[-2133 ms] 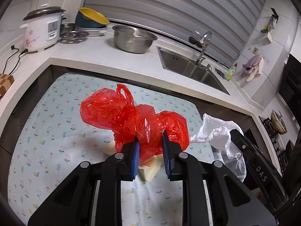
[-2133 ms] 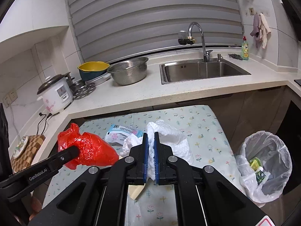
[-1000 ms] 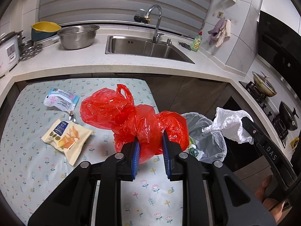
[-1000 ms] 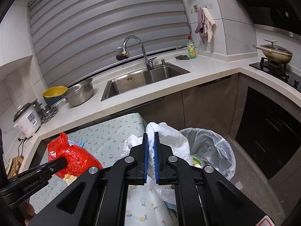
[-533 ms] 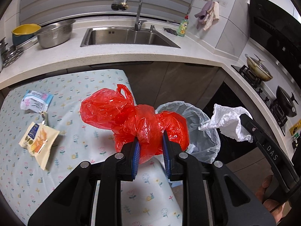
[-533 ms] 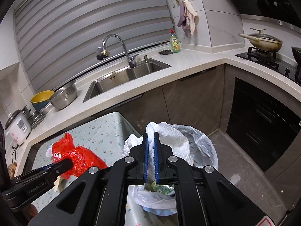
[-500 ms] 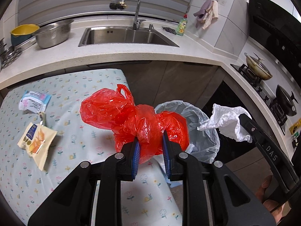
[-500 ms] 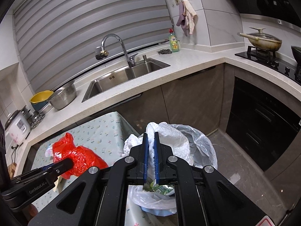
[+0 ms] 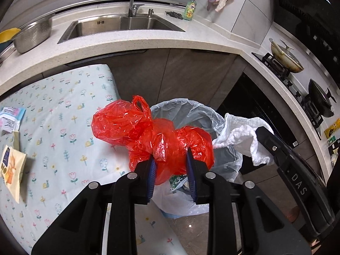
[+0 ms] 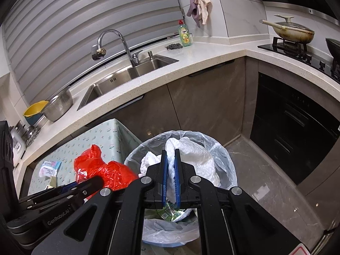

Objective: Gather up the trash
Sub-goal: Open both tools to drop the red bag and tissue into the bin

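Left wrist view: the left gripper [image 9: 171,170] is opening, the red plastic bag [image 9: 153,136] still between its pads, above the lined trash bin [image 9: 221,125].

Right wrist view: the right gripper [image 10: 171,180] pinches a crumpled white paper towel [image 10: 197,155] over the bin's rim [image 10: 231,165].

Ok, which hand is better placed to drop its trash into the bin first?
Right, probably. The right claw holds the white paper wad directly over the lined bin. The left claw, jaws opening, has its red bag partly over the table.
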Available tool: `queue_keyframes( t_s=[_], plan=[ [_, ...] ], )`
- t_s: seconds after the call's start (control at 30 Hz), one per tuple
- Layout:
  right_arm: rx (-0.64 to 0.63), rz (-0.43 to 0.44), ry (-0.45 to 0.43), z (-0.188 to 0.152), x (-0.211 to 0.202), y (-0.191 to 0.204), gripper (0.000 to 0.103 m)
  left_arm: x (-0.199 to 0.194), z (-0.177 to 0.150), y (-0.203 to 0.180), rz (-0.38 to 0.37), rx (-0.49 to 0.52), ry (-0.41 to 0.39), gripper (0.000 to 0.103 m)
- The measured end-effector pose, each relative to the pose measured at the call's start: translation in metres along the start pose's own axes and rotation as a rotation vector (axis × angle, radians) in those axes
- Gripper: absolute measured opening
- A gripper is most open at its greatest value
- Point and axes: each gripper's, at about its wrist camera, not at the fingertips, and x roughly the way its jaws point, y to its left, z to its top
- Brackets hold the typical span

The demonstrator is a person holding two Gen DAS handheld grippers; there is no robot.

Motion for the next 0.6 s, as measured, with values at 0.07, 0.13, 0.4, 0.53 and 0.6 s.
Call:
queue_keyframes(
  t_s=[0.07,0.13,0.4,0.53,0.6],
  plan=[
    [0.004,-0.002,-0.005,0.001,0.002,0.000,0.013,0.004,0.001,-0.001,-0.004,-0.004,-0.001,0.038],
    [0.009,-0.002,-0.014,0.003,0.003,0.000,0.022,0.006,0.001,-0.001,-0.006,-0.008,-0.007,0.046],
    [0.004,0.007,-0.024,0.006,0.001,0.005,0.026,-0.001,0.005,0.007,0.011,-0.041,-0.048,0.066],
    [-0.006,0.009,-0.028,0.007,-0.001,0.009,0.029,-0.009,0.007,0.013,0.008,-0.052,-0.063,0.066],
    [-0.010,0.009,-0.031,0.007,-0.002,0.013,0.029,-0.015,0.008,0.016,0.008,-0.059,-0.075,0.066]
  ],
)
